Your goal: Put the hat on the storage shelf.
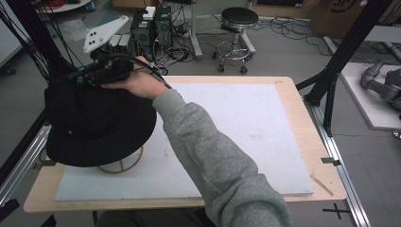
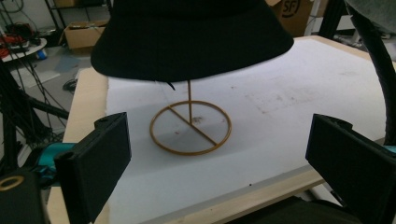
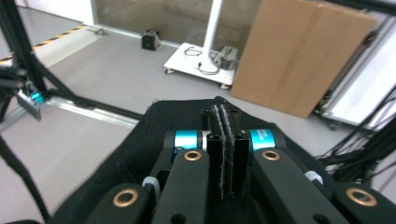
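Fingers (image 3: pixel 227 154) of the right gripper (image 3: pixel 225 116) pressed together, pads flat against each other, lying over the crown of the black hat (image 1: pixel 94 125); whether any fabric is pinched between them cannot be told. Right hand (image 1: pixel 135 80) sits at the hat's far side. Hat rests on a gold wire stand (image 2: pixel 190 126), near the left edge of the bench (image 1: pixel 302 142), brim overhanging that edge. Stand's ring base lies on the white pad (image 1: pixel 246 123), toward its near left corner.

Left gripper (image 2: pixel 217 158) fingers (image 2: pixel 98 163) stand wide apart, nothing between them. Hat brim and stand are ahead of these fingers, hat above their level, not touching.
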### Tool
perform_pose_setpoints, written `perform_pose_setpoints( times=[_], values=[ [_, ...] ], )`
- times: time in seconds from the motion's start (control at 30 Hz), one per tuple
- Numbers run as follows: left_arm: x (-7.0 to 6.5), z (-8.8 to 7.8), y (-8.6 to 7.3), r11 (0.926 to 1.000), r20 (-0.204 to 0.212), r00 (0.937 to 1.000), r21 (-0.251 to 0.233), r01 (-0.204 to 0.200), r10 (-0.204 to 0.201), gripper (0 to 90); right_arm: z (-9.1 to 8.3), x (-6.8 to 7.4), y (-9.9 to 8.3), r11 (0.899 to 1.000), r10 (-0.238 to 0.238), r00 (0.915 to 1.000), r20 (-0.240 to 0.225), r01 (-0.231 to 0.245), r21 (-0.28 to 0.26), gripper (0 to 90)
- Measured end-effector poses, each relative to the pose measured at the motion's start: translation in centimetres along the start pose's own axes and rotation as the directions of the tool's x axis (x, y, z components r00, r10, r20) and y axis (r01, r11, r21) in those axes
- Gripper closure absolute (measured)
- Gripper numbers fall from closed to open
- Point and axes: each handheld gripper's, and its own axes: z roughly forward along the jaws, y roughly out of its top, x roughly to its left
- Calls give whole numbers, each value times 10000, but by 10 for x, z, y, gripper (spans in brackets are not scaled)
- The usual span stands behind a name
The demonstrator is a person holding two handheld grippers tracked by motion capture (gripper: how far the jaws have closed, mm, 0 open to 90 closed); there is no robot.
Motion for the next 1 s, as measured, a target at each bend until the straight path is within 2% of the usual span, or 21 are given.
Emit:
perform_pose_setpoints(
  times=[0.13,0.33,0.6,0.7,0.77,0.8,0.83,0.87,0.9,0.93,1.0],
  values=[
    [-1,-1,1,10000,11,10000,-36,-23,23,72,10,2,-12,9997,121,9998,-125,-119,202,900],
    [-2,6,-1,9999,133,9999,146,-33,31,72,14,2,-29,9971,512,9987,-34,-510,570,900],
    [-3,11,-2,9997,173,9998,253,-47,43,72,13,1,-33,9935,844,9964,29,-843,766,874],
    [-3,10,-2,9998,172,9998,199,-32,28,72,14,1,-33,9929,937,9956,-39,-932,745,782],
    [-3,10,-2,9998,180,9998,198,-40,36,72,15,1,-33,9916,968,9952,115,-974,853,700],
    [-3,10,-2,9998,182,9998,196,-37,33,72,15,2,-33,9913,945,9955,74,-948,908,617],
    [-2,10,-2,9998,183,9998,209,-44,40,72,15,2,-33,9913,945,9955,74,-948,908,617],
    [-2,10,-2,9998,191,9998,210,-22,18,72,15,3,-33,9903,1004,9947,211,-1020,939,573],
    [-2,11,-2,9998,205,9998,211,-37,32,72,15,2,-33,9878,1266,9916,247,-1283,885,456],
    [-3,11,-1,9997,215,9998,222,-55,51,72,15,2,-33,9878,1266,9916,247,-1283,885,456],
    [-3,12,-1,9997,257,9996,209,-88,83,72,13,1,-33,9859,1447,9882,505,-1483,773,301]
  ],
)
